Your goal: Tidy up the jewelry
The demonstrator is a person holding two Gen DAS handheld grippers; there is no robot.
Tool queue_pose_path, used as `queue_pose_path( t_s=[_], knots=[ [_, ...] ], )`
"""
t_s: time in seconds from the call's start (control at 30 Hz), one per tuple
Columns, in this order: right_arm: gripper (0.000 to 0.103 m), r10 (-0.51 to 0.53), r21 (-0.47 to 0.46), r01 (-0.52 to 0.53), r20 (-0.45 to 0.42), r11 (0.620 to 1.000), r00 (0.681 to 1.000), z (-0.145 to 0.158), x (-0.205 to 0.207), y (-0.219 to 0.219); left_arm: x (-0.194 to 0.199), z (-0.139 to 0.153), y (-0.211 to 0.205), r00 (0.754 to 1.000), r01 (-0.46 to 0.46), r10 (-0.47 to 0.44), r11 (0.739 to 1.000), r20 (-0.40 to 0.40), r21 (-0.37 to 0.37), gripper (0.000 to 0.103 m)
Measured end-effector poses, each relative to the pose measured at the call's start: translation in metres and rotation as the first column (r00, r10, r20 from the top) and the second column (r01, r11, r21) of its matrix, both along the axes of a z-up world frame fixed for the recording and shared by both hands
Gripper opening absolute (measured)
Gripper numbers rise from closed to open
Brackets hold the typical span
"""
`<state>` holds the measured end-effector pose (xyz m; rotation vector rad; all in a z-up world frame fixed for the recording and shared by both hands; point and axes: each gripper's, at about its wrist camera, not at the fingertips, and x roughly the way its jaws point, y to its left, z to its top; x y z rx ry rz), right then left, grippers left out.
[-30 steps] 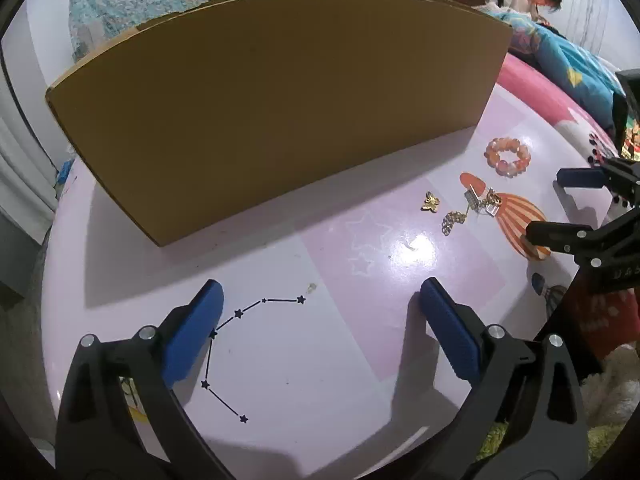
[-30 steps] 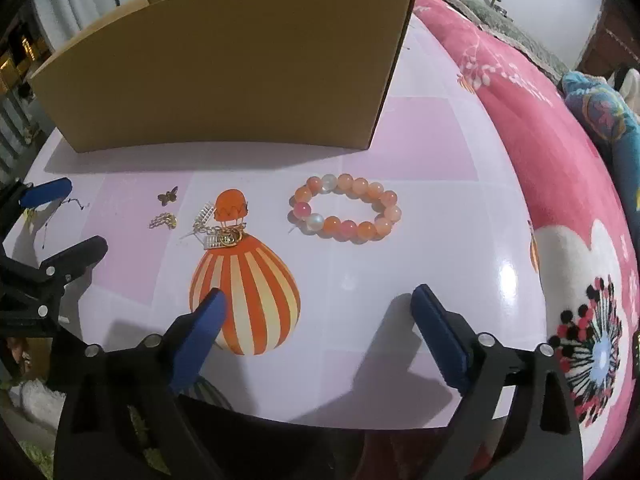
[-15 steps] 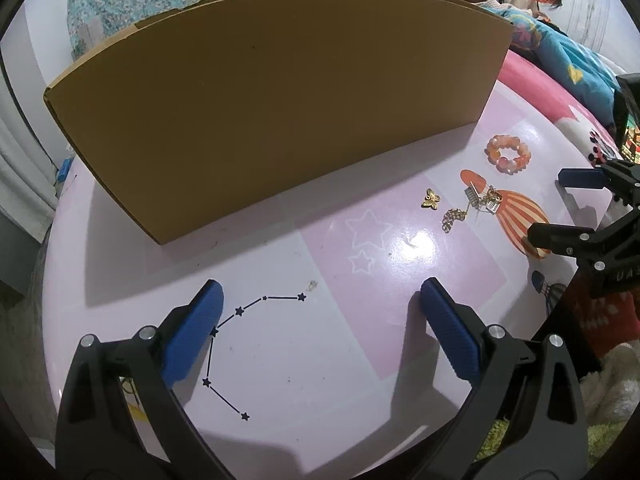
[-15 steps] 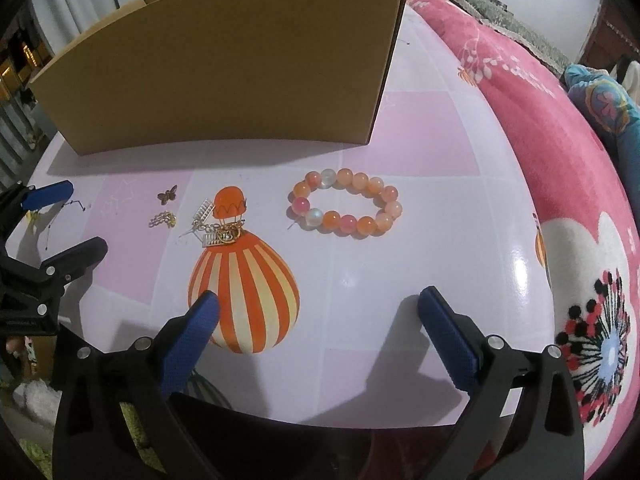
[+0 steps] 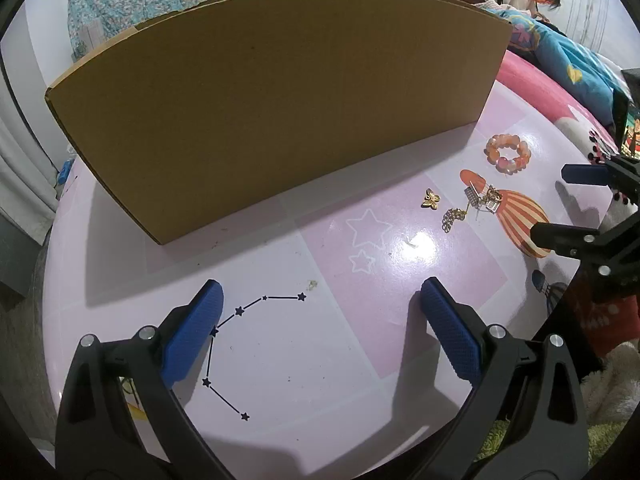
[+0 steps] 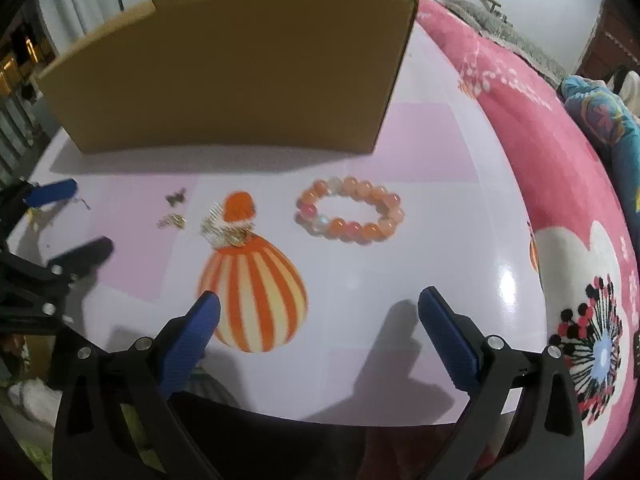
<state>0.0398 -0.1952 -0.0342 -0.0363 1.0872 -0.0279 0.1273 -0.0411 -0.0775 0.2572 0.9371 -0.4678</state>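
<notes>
Left wrist view: my left gripper gapes wide, empty, near edge of table; cardboard box far, contents hidden; butterfly charm and earrings right.

Right wrist view: my right gripper wide, empty; beaded bracelet ahead. Step: approach; next, reach forward and close on bracelet.

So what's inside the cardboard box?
Cannot tell: both views show only the cardboard box's outer wall. The bead bracelet and small gold pieces lie outside it on the table.
</notes>
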Motion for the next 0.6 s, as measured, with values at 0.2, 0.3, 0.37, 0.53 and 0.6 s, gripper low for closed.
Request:
queue_pose_path(
  t_s=[0.2, 0.3, 0.37, 0.53, 0.6],
  knots=[
    [0.096, 0.006, 0.091, -0.01, 0.04, 0.996, 0.999, 0.005, -0.004, 0.008, 0.001, 0.001, -0.001, 1.0, -0.001, 0.001, 1.0, 0.001, 0.0, 0.096],
    [0.096, 0.001, 0.148, -0.009, 0.057, 0.989, 0.998, 0.008, -0.004, 0.008, 0.001, 0.0, -0.001, 1.0, -0.001, 0.001, 1.0, 0.0, 0.001, 0.096],
    [0.096, -0.002, 0.186, -0.01, 0.065, 0.983, 0.998, 0.009, -0.005, 0.008, 0.001, 0.001, 0.0, 1.0, 0.0, 0.0, 1.0, 0.001, 0.001, 0.096],
    [0.096, -0.008, 0.215, -0.011, 0.087, 0.976, 0.996, 0.012, -0.007, 0.004, 0.001, 0.0, 0.0, 1.0, 0.0, 0.0, 1.0, 0.003, 0.0, 0.096],
    [0.096, -0.013, 0.227, -0.011, 0.101, 0.974, 0.995, 0.014, -0.009, 0.001, 0.001, 0.0, 0.0, 1.0, -0.003, 0.003, 1.0, 0.0, -0.002, 0.096]
  ],
)
